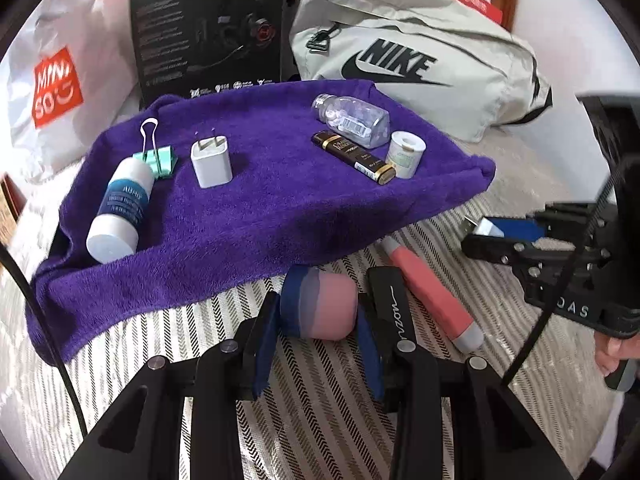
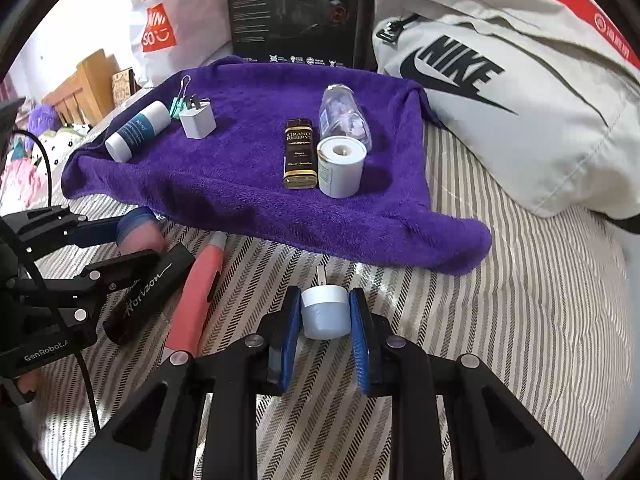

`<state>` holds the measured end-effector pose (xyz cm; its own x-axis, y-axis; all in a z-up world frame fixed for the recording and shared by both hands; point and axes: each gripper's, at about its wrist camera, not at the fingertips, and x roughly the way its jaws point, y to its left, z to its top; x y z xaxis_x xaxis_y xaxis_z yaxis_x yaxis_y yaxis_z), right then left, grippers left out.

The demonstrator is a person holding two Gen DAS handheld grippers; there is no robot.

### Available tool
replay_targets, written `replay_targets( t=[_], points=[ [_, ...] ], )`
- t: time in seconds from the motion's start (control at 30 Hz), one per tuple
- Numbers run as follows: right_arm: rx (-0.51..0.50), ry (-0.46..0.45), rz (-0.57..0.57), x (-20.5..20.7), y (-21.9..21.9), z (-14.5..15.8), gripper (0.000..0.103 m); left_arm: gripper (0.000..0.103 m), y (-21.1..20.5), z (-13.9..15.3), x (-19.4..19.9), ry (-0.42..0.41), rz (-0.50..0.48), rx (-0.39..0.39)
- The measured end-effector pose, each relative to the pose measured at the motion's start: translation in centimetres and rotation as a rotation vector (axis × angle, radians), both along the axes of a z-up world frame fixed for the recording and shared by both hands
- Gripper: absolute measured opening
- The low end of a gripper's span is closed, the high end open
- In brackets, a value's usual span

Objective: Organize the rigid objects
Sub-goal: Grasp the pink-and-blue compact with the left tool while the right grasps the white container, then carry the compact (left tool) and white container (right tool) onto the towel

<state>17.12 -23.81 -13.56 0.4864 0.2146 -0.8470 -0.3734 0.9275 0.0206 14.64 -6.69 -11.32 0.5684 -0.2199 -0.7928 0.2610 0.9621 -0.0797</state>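
A purple towel [image 1: 260, 208] lies on the striped bed and holds a white-and-blue tube [image 1: 120, 208], a green binder clip [image 1: 158, 158], a white charger plug [image 1: 210, 160], a clear bottle [image 1: 352, 120], a black-gold case [image 1: 354, 156] and a white tape roll [image 1: 404, 154]. My left gripper [image 1: 320, 312] is shut on a pink-and-blue cylinder [image 1: 326, 306] just off the towel's front edge. My right gripper [image 2: 325, 312] is shut on a small light-blue jar [image 2: 325, 312] above the bed, in front of the towel [image 2: 280, 184].
A black "Horizon" case [image 2: 148, 300] and a long pink tube [image 2: 200, 292] lie on the striped bedcover [image 2: 520, 300] beside the left gripper. A grey Nike bag [image 1: 420, 68], a black headphone box [image 1: 208, 28] and a Miniso bag [image 1: 56, 84] stand behind the towel.
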Motion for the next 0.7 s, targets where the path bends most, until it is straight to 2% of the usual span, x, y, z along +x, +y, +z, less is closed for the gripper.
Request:
replay_targets(
  t=[0.27, 0.5, 0.7],
  points=[
    [-0.016, -0.046, 0.025, -1.7, 0.1, 2.0, 0.024, 0.035, 1.7, 0.3, -0.7, 0.019, 0.049, -0.004],
    [0.021, -0.078, 0.034, -2.4, 0.2, 3.7, 0.024, 0.035, 3.1, 2.3, -1.6, -0.017, 0.078, -0.005],
    [0.052, -0.093, 0.050, -1.8, 0.9, 5.1, 0.024, 0.035, 4.4, 4.2, -1.7, -0.050, 0.103, -0.053]
  ],
)
